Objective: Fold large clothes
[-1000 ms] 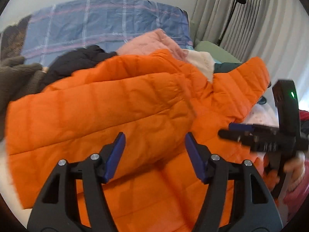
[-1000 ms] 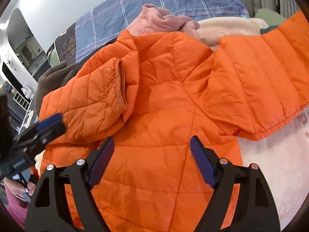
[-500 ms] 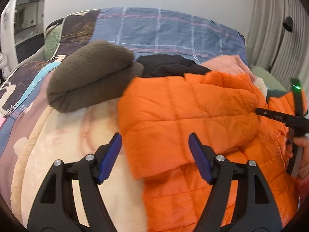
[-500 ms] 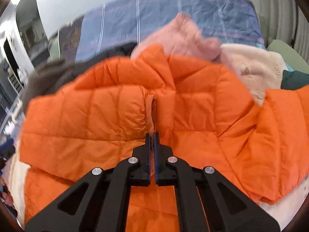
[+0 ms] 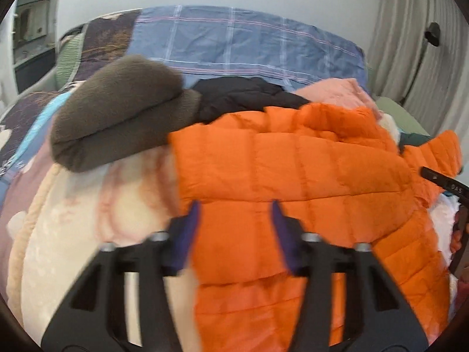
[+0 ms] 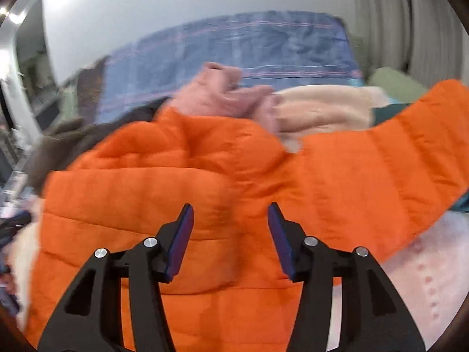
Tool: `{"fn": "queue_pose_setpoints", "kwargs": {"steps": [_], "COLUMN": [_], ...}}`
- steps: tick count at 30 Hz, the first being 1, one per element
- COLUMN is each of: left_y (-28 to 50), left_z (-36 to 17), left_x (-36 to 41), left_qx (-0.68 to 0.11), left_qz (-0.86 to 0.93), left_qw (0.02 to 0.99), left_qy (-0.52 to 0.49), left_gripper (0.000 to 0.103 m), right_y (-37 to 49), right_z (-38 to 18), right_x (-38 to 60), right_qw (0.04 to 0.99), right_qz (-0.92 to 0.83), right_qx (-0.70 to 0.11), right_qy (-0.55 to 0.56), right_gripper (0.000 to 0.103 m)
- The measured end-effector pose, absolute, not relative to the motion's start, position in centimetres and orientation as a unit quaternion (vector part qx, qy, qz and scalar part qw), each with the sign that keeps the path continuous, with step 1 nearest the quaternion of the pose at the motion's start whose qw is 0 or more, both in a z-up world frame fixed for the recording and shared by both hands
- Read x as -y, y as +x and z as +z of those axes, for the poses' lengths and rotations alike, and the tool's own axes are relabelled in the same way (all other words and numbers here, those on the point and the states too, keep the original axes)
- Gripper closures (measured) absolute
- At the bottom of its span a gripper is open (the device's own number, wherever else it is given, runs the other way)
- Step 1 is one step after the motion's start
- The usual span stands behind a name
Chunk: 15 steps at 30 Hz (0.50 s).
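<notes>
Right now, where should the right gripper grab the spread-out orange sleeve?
Take the sleeve at its far cuff end, upper right, coming from the right with the open right gripper. It lies flat and extended, unlike the left sleeve already folded across the jacket body.

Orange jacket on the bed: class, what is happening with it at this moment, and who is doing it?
A person holding a two-finger tool in each hand is folding an orange puffer jacket spread on a bed. The left tool and right tool are both open above the jacket, gripping nothing. One sleeve lies folded across the body; the other sleeve is not yet folded in. A rolled brown fleece and a pink garment lie beyond.
</notes>
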<state>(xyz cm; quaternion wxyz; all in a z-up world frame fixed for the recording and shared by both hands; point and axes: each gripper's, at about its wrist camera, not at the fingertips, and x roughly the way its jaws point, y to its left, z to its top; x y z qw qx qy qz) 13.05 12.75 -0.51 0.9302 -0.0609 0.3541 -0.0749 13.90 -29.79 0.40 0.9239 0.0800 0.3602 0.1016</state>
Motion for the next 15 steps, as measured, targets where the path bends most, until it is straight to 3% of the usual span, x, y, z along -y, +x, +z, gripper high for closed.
{"fn": "queue_pose_setpoints", "kwargs": {"steps": [2, 6, 8, 12, 15], "left_y": [13.8, 17.1, 18.9, 18.8, 17.8], "left_z": [-0.4, -3.7, -7.4, -7.6, -6.3], "left_x": [-11.6, -9.1, -9.0, -8.7, -8.7], "left_qx": [-0.359, -0.402, -0.416, -0.410, -0.402], "left_qz": [-0.095, -0.052, -0.014, -0.005, -0.015], "left_qw": [0.927, 0.914, 0.908, 0.911, 0.914], "left_qy": [-0.062, 0.000, 0.042, 0.051, 0.048], "left_gripper": [0.072, 0.071, 0.071, 0.072, 0.069], "right_y": [15.3, 19.1, 19.9, 18.9, 16.9], "right_z": [-0.8, -5.7, -7.5, -6.4, -3.7], "right_x": [27.6, 25.3, 25.0, 24.7, 28.2], "right_qw": [0.905, 0.876, 0.879, 0.885, 0.899], "right_qz": [0.136, 0.115, 0.130, 0.124, 0.124], "right_qx": [-0.396, -0.464, -0.454, -0.447, -0.413], "right_qy": [0.080, 0.061, 0.070, 0.034, 0.074], "right_gripper": [0.069, 0.071, 0.071, 0.070, 0.069]}}
